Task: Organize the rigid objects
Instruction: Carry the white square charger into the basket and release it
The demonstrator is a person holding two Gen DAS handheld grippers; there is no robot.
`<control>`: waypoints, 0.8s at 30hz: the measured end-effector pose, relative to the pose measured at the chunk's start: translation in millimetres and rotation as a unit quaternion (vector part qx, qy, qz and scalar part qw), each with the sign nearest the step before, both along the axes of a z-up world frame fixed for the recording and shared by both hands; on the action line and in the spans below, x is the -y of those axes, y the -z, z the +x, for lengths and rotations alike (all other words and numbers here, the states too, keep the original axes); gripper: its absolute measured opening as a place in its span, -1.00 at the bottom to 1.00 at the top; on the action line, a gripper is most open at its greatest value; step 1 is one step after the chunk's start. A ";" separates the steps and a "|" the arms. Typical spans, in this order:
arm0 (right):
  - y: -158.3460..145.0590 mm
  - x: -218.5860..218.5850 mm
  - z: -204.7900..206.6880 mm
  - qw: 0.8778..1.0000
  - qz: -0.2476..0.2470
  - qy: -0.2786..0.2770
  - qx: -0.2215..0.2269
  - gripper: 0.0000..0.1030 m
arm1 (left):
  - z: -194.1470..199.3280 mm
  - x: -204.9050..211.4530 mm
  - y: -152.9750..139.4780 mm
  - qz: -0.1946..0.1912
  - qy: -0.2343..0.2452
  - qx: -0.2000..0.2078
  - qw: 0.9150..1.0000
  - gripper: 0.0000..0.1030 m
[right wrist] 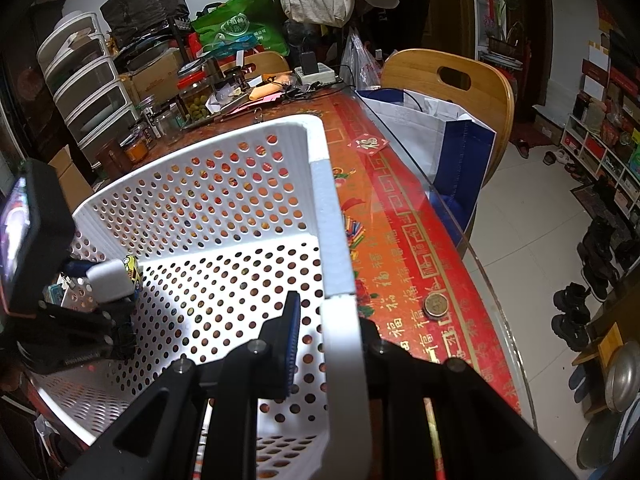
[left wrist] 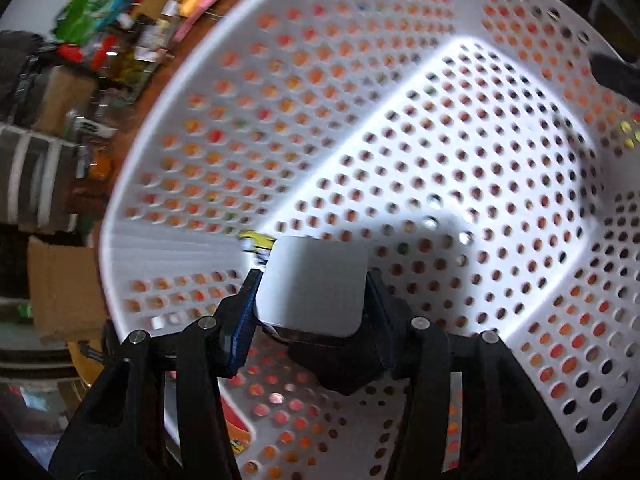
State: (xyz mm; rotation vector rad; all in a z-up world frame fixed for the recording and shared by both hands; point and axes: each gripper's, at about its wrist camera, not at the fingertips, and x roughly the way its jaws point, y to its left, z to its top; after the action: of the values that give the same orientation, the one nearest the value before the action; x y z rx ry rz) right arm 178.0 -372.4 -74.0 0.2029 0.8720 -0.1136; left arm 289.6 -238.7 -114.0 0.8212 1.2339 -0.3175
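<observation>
A white perforated plastic basket (right wrist: 320, 184) stands on the red-patterned table. My left gripper (left wrist: 312, 292) is inside it, shut on a white square block (left wrist: 314, 284); the block also shows in the right wrist view (right wrist: 110, 280). A small yellow toy (left wrist: 256, 242) lies on the basket floor just beyond the block, also visible in the right wrist view (right wrist: 132, 270). My right gripper (right wrist: 330, 344) straddles the basket's near right rim (right wrist: 340, 352), one finger inside and one outside, closed on the wall.
A coin-like disc (right wrist: 436, 305) lies on the red tablecloth (right wrist: 400, 216) right of the basket. Jars (right wrist: 194, 96), boxes and bags crowd the table's far end. A white and blue bag (right wrist: 440, 136) sits on a wooden chair (right wrist: 460, 80) at the table's right edge.
</observation>
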 end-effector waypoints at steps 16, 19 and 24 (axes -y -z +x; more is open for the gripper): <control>2.0 0.6 0.1 1.000 -0.002 0.000 -0.010 -0.68 | -37.2 -94.8 -97.9 -0.184 -0.037 0.141 0.972 0.87; 1.3 1.3 0.8 1.000 -0.002 -0.002 -0.010 -0.68 | -43.2 -183.1 -118.3 -0.200 -0.113 0.200 0.952 1.00; 1.2 1.5 0.7 1.000 -0.002 -0.002 -0.011 -0.68 | -36.2 -314.5 -87.8 -0.224 -0.272 0.211 0.912 1.00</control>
State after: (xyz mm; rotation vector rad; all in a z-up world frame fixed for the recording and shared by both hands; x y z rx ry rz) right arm 178.7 -373.9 -75.2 0.1964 0.8933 -0.1147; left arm 253.4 75.8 -26.2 0.1143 0.8818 0.0404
